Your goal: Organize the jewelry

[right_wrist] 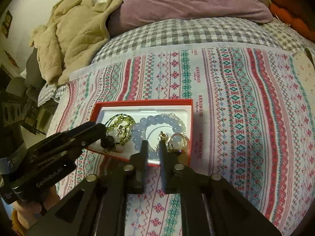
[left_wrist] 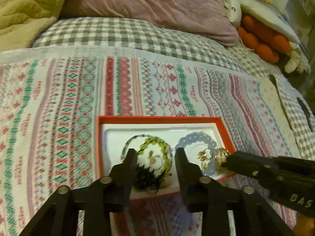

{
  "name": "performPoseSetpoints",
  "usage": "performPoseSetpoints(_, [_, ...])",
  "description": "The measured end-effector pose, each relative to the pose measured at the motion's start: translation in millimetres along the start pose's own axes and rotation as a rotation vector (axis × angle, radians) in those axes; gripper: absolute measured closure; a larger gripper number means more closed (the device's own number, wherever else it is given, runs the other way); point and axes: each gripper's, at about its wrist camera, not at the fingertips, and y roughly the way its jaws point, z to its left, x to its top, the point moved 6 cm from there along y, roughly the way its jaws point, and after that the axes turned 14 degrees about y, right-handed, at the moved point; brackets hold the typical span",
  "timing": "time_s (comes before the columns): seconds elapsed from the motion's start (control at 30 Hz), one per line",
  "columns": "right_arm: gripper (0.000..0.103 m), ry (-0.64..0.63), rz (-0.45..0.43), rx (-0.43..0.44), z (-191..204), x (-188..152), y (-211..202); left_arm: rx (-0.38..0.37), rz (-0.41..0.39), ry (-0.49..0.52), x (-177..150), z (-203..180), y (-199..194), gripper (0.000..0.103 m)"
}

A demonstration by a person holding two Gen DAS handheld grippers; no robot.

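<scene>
A red box with a white insert lies on the patterned cloth. In its left hollow sit a green bead bracelet and a black tassel. The right hollow holds a pale blue bead bracelet and small gold pieces. My left gripper stands open just above the green bracelet, with nothing pinched. My right gripper hovers over the blue bracelet with a narrow gap between its fingers; a gold piece lies at its right fingertip, not clamped.
The patterned cloth covers a grey checked bed sheet. A purple pillow, a beige blanket and an orange plush lie behind. A cream earring card rests to the right.
</scene>
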Motion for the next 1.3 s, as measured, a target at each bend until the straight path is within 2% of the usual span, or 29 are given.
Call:
performPoseSetpoints(0.03, [0.076,-0.001,-0.002,0.000,-1,-2,-4,0.006,0.002,0.003,-2,1,-4,0.061])
performPoseSetpoints(0.1, [0.060,-0.017,-0.010,-0.006,-2,-7,-13,0.031,0.009,0.010,-6,2,-13,0.051])
performPoseSetpoints(0.17, [0.051,-0.037,-0.020,-0.030,-2,-13,-20,0.059,0.016,0.008,-12,3,-22,0.035])
performPoseSetpoints(0.2, [0.048,-0.049,-0.025,-0.046,-2,-18,-25,0.062,0.019,0.003,-15,3,-25,0.031])
performPoseSetpoints(0.27, [0.043,-0.055,-0.024,-0.065,-2,-23,-29,0.070,0.037,-0.018,-22,3,-33,0.017])
performPoseSetpoints(0.43, [0.023,-0.071,-0.035,-0.184,-6,-41,-43,0.129,0.084,-0.041,-44,-2,-47,0.001])
performPoseSetpoints(0.5, [0.007,-0.066,-0.048,-0.217,-10,-48,-50,0.152,0.108,-0.044,-54,-5,-53,0.001])
performPoseSetpoints(0.57, [0.000,-0.057,-0.069,-0.237,-14,-55,-57,0.177,0.134,-0.057,-65,-8,-59,0.001])
performPoseSetpoints(0.67, [0.000,-0.058,-0.098,-0.297,-19,-67,-68,0.239,0.171,-0.052,-78,-11,-65,0.001])
performPoseSetpoints(0.77, [0.000,-0.063,-0.100,-0.319,-22,-79,-74,0.283,0.171,-0.021,-91,-20,-70,0.001])
performPoseSetpoints(0.97, [0.000,-0.036,-0.097,-0.346,-35,-101,-66,0.317,0.156,-0.001,-112,-28,-72,0.001])
performPoseSetpoints(1.07, [0.000,-0.051,-0.061,-0.370,-39,-110,-51,0.326,0.170,0.011,-119,-29,-68,0.001])
performPoseSetpoints(1.3, [0.000,-0.064,-0.069,-0.436,-48,-109,-37,0.316,0.202,-0.005,-130,-24,-51,0.001])
